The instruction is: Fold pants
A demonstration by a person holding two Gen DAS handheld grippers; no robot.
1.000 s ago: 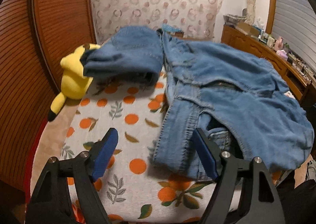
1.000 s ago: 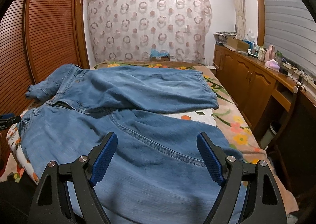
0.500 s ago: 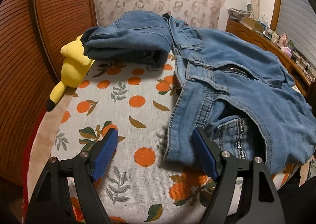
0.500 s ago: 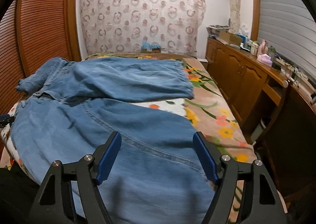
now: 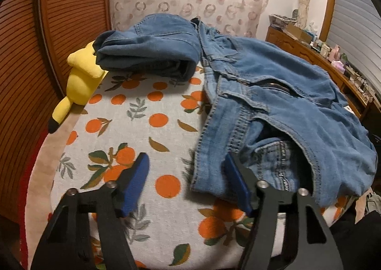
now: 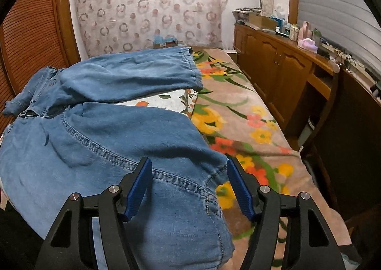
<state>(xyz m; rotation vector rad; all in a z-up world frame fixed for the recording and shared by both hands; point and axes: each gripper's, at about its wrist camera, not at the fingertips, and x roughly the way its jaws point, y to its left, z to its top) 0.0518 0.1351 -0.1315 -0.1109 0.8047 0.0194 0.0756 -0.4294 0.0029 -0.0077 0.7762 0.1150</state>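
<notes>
The pants (image 5: 281, 103) lie spread across the bed (image 6: 250, 132), waistband near its left edge, one leg's hem at the near edge; the right gripper (image 6: 189, 186) has shifted to that hem, jaws closing around denim, not yet clamped; the left gripper (image 5: 187, 184) is narrowing over the waistband corner, ungripped; both grasps for lifting seem imminent.

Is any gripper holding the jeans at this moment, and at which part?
Nothing is gripped yet. The left gripper is closing around the jeans' waistband corner; the right gripper is closing over a leg hem.
</notes>
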